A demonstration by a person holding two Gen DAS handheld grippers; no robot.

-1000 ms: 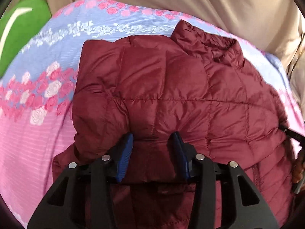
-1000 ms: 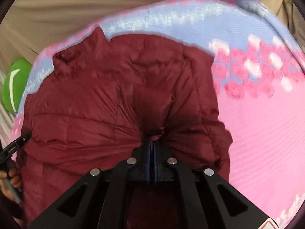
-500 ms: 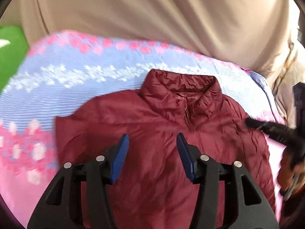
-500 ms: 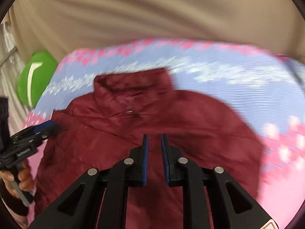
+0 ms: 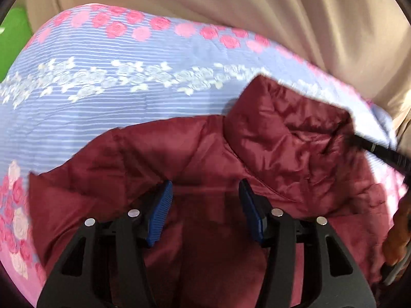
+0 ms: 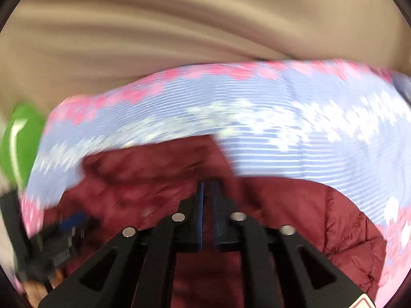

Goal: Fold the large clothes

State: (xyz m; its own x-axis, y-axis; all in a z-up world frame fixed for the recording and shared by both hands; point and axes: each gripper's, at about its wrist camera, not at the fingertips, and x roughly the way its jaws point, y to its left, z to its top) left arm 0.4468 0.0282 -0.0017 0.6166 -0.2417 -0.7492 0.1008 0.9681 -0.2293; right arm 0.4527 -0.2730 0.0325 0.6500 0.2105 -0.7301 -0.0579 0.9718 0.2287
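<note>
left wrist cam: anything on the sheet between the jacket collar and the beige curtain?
Nothing. In the left wrist view only bare floral sheet lies between the maroon jacket's collar and the beige curtain.

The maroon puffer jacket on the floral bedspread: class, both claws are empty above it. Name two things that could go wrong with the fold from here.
1. The jacket is puffy and slippery-looking; with the left claw open and the right claw only slightly parted, having just been opening, the fold may spring back.
2. The collar stands crumpled, so the next fold could trap creases.
</note>
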